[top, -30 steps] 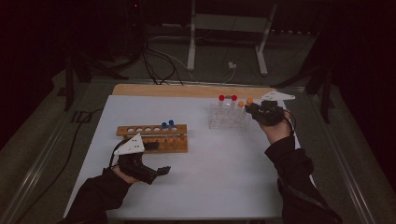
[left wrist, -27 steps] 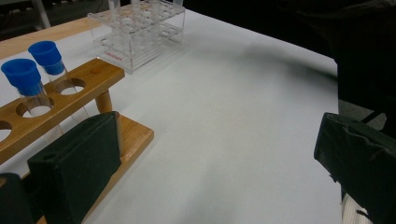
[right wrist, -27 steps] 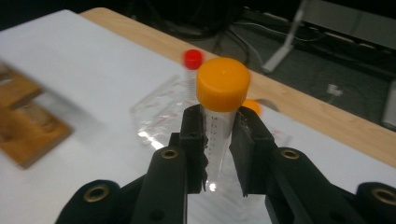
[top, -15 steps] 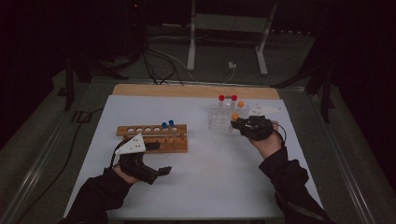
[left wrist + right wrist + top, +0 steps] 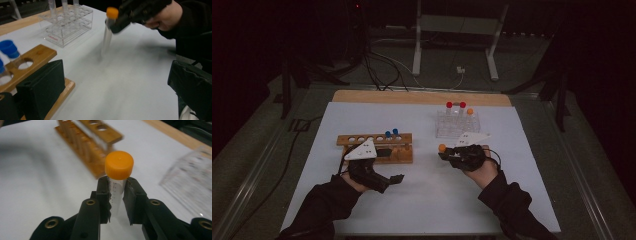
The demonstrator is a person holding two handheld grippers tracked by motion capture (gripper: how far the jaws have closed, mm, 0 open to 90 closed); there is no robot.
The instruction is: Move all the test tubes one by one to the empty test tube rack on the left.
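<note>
My right gripper [image 5: 443, 154] is shut on a clear tube with an orange cap [image 5: 442, 148], held upright just above the white table between the two racks. In the right gripper view the jaws pinch the tube [image 5: 118, 167] just under its cap. The left gripper view shows the same tube [image 5: 108, 35] hanging from the right gripper [image 5: 117, 23]. My left gripper [image 5: 399, 178] rests near the front of the wooden rack [image 5: 374, 148], open, with nothing between its fingers [image 5: 42, 90]. Two blue-capped tubes [image 5: 391, 134] stand in the wooden rack.
A clear plastic rack [image 5: 457, 125] at the back right holds two red-capped tubes and one orange-capped tube. The white sheet [image 5: 422, 200] covers the table, with a wooden strip [image 5: 412, 97] along its far edge. Cables and a stand's legs lie beyond.
My right hand has come away from the clear rack, moving toward the near left and a little lower with the orange-capped tube. The left hand has stayed put.
</note>
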